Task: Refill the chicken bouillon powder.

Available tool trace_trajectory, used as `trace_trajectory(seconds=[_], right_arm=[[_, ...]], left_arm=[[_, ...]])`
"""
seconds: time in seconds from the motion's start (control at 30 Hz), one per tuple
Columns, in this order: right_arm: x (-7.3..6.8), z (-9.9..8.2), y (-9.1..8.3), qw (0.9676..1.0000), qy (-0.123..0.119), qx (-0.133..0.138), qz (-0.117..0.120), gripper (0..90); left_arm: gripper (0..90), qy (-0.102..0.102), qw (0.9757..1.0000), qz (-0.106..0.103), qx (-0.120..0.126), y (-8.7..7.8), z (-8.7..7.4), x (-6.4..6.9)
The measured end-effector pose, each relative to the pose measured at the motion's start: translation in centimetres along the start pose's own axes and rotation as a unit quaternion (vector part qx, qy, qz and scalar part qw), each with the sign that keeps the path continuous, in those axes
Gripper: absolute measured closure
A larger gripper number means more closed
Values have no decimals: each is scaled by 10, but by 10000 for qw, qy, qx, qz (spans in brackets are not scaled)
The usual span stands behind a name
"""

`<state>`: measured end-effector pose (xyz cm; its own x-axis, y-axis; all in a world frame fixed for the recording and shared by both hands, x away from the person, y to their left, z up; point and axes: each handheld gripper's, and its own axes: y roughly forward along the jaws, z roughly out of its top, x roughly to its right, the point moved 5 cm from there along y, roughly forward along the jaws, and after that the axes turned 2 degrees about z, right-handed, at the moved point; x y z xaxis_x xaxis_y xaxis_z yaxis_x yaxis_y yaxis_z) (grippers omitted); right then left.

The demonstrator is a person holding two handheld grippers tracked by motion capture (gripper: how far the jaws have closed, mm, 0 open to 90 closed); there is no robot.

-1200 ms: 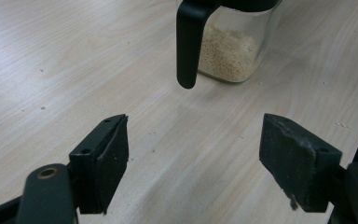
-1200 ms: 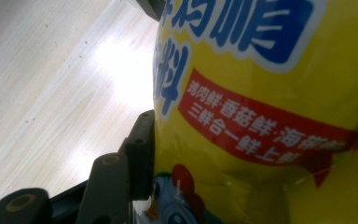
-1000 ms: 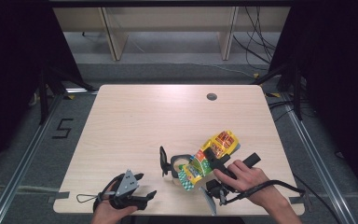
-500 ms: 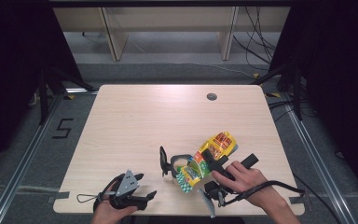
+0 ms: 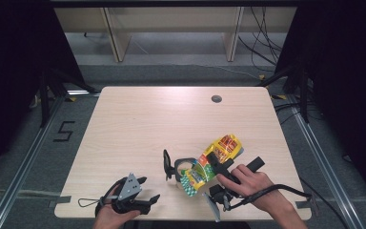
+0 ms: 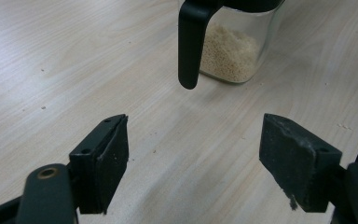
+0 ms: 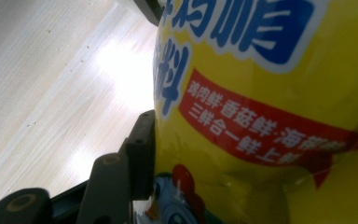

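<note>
A yellow seasoning bag with blue and red print hangs tilted over the near right of the table. Its lower end reaches down to a glass jar. My right gripper is shut on the bag. In the right gripper view one black pad presses on the bag, and the bag hides the other pad. The jar has a black handle and holds pale granules. My left gripper rests at the near left edge. It stands open with nothing between its jaws, facing the jar.
The light wooden table has a round cable hole at the far right. A black cable trails from the right gripper to the near right edge. Beyond the table are a grey floor and shelf legs.
</note>
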<state>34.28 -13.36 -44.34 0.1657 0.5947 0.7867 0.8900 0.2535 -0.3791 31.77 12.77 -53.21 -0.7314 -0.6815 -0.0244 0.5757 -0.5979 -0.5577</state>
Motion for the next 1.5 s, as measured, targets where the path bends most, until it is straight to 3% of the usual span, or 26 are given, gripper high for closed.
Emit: trace_trajectory(seconds=[0.07,0.1,0.2,0.23,0.27,0.33,0.37,0.4,0.5,0.63,0.8,0.87,0.93,0.97,1.0,1.03,1.07,1.1,1.13,1.2,1.23,1.27,1.3,1.33,1.43,1.5], right_arm=[[-1,2,0,10000,-53,47,22,526],[-2,3,0,9999,126,18,11,527],[0,1,0,10000,56,33,-10,527],[0,0,0,10000,-21,47,12,527],[-1,0,-1,9999,113,0,-17,527],[-1,0,-1,10000,85,5,-13,527],[-1,1,-1,10000,70,24,22,527],[2,1,0,9998,-188,79,-44,527],[2,1,1,9999,-143,84,6,528],[3,-1,0,9996,-272,42,-38,528],[2,1,0,9999,-128,66,-35,528],[3,0,0,9998,-196,51,-67,528],[3,0,-1,9998,-215,46,-37,528],[2,1,-1,9998,-196,72,-30,528],[3,1,0,9995,-293,85,-33,528],[2,1,0,9999,-134,75,-22,528],[3,0,0,9997,-225,88,-56,528],[3,-1,0,9999,-115,71,-36,528],[4,-2,-1,9997,-244,62,-59,528],[0,-1,-2,9999,127,-10,-24,528],[2,-2,-2,9999,-81,41,-44,528],[4,-1,-1,9996,-245,99,-31,528],[0,0,-2,10000,33,58,26,529],[1,1,-2,10000,32,84,8,528],[0,-1,-2,9998,168,47,-2,529],[1,-2,-1,10000,36,27,-22,529]], left_arm=[[236,9,10000,-15,-17,0,1,-1],[236,17,10000,-7,23,1,1,0],[236,181,9998,-39,-31,-1,1,-2],[236,63,10000,-19,-2,0,1,-1],[236,41,10000,-17,-13,0,1,-1],[236,194,9998,32,-82,0,0,-3],[236,88,10000,-1,-32,0,0,-1],[236,89,10000,-4,-15,0,0,-1],[236,12,10000,-17,-16,0,1,0],[236,98,9999,23,-81,0,0,-2],[236,130,9999,-16,-31,-1,1,-1],[236,4,10000,-18,-14,0,1,0],[236,39,10000,-18,1,1,0,0],[236,176,9998,25,-125,0,-1,-3],[236,108,9999,2,-67,1,0,-2],[236,164,9998,47,-104,0,0,-3],[236,76,10000,0,-14,0,0,-1],[236,151,9999,-16,-18,0,1,-1],[236,17,10000,-28,-2,0,0,0],[236,242,9997,31,-75,0,1,-4],[236,166,9998,-18,-60,0,0,-3],[236,260,9996,2,-113,-1,-1,-4],[236,61,10000,3,-71,0,-1,-1],[236,209,9997,16,-156,-1,-1,-4],[236,240,9997,-29,-77,-1,1,-3],[236,208,9997,39,-128,-1,-1,-4]])
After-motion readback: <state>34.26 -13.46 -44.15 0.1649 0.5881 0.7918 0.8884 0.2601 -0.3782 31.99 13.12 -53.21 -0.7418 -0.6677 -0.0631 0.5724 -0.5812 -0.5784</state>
